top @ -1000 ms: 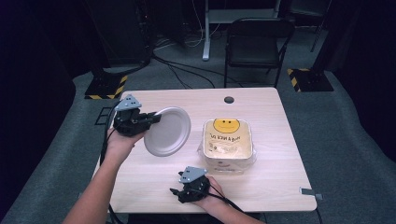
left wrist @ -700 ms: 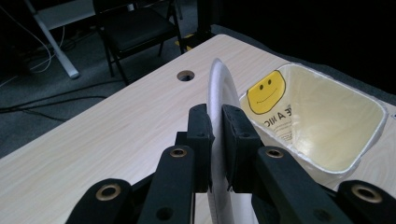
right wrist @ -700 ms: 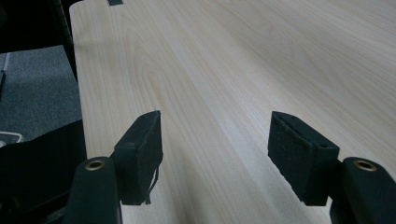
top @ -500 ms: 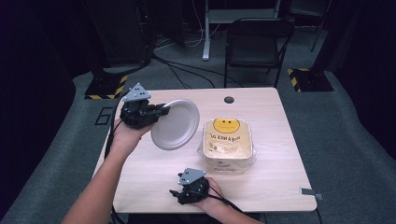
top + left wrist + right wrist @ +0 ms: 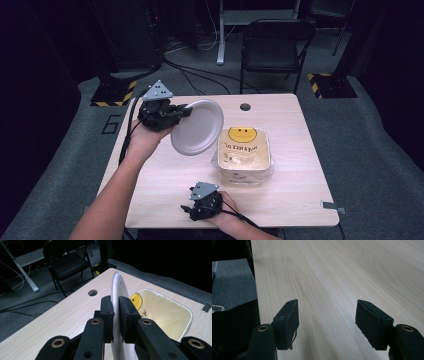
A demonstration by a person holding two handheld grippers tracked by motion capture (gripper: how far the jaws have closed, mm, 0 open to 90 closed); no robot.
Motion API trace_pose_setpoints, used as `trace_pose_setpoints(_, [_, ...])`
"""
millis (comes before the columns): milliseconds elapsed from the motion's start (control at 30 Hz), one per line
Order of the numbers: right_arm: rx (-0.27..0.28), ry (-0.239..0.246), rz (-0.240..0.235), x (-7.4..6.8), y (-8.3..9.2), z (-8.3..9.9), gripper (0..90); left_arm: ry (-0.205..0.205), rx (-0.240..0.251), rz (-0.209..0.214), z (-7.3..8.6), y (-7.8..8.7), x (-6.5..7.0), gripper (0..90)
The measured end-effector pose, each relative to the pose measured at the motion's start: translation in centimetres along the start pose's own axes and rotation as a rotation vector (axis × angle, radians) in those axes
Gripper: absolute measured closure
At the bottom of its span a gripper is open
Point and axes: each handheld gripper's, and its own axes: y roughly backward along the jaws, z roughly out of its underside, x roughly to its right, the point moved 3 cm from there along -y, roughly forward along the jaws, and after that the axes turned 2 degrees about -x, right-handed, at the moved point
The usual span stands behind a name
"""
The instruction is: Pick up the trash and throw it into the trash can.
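Pinching the white round paper plate by its rim, left claw holds it tilted above the wooden bench beside the yellow smiley-face bag, presumably to tip it in; right claw gapes empty

Both black two-jaw handheld grippers, left gripper and right gripper, carry brass-ringed pivots, grey three-cornered plates at twelve o'clock, trailing black cables; forearms bare.

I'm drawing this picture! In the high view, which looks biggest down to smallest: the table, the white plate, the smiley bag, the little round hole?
1. table
2. smiley bag and white plate: look alike, and the plate is tilted and lifted nearer the camera, so unsure
3. round hole
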Motion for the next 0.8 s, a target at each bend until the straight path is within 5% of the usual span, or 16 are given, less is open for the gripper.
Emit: trace_pose_setpoints(800, [-0.005,-0.007,0.017,0.5,0.1,0.0,34.2,-0.068,0.003,0.055,-3.6,-2.2,3.4,81.6])
